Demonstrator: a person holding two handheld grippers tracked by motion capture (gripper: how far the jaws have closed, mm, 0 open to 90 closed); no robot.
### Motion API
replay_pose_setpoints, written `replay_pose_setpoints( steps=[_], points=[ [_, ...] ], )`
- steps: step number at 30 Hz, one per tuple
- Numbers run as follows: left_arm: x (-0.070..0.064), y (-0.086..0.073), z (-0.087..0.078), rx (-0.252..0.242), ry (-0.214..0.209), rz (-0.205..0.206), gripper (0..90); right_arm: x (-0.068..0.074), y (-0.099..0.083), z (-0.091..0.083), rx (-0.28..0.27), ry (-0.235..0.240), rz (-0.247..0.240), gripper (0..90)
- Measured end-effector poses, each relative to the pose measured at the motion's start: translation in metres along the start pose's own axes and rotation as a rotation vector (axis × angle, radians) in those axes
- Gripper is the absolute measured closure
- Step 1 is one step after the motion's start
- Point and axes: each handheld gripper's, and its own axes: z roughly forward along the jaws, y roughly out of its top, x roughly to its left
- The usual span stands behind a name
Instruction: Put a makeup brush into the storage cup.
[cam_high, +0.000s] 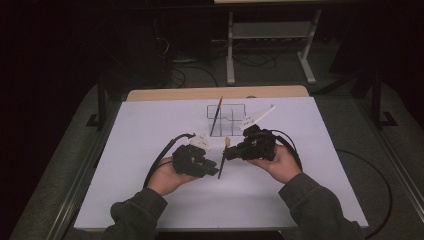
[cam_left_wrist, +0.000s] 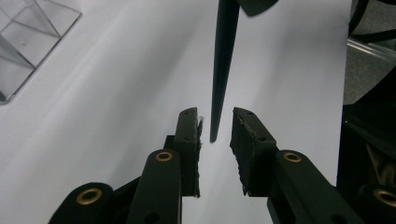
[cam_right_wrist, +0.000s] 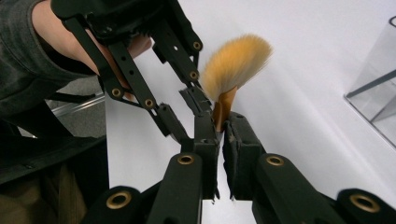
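Right gripper clamped on light, stiff makeup brush by its ferrule; left gripper apart around the slim, slippery handle tip; soft bristles avoided.

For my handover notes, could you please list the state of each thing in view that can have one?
Right gripper: shut on the makeup brush.
Left gripper: open, fingers either side of the handle tip, not touching it.
Makeup brush: held off the table, bristles fanned, handle pointing down.
Clear organizer: upright on the table, one thin brush leaning inside.
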Motion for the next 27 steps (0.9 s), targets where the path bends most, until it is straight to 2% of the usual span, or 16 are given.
replay_pose_setpoints(
  steps=[9,11,12,19,27],
  points=[
    [0.003,-0.009,-0.009,-0.025,0.018,-0.016,69.3,-0.002,-0.001,-0.006,0.026,-0.024,0.001,83.3],
    [0.004,-0.01,-0.01,-0.025,0.019,-0.009,69.1,-0.002,-0.001,-0.007,0.028,-0.031,-0.004,83.3],
    [0.003,-0.011,-0.01,-0.033,0.013,-0.022,69.0,-0.002,-0.001,-0.007,0.029,-0.031,-0.003,83.3],
    [0.002,-0.011,-0.013,-0.041,0.017,-0.005,68.5,-0.006,-0.003,-0.013,0.039,-0.049,0.008,83.3],
    [0.002,-0.014,-0.015,-0.049,0.026,-0.009,66.4,-0.01,-0.006,-0.021,0.043,-0.071,0.016,83.3]
  ],
)
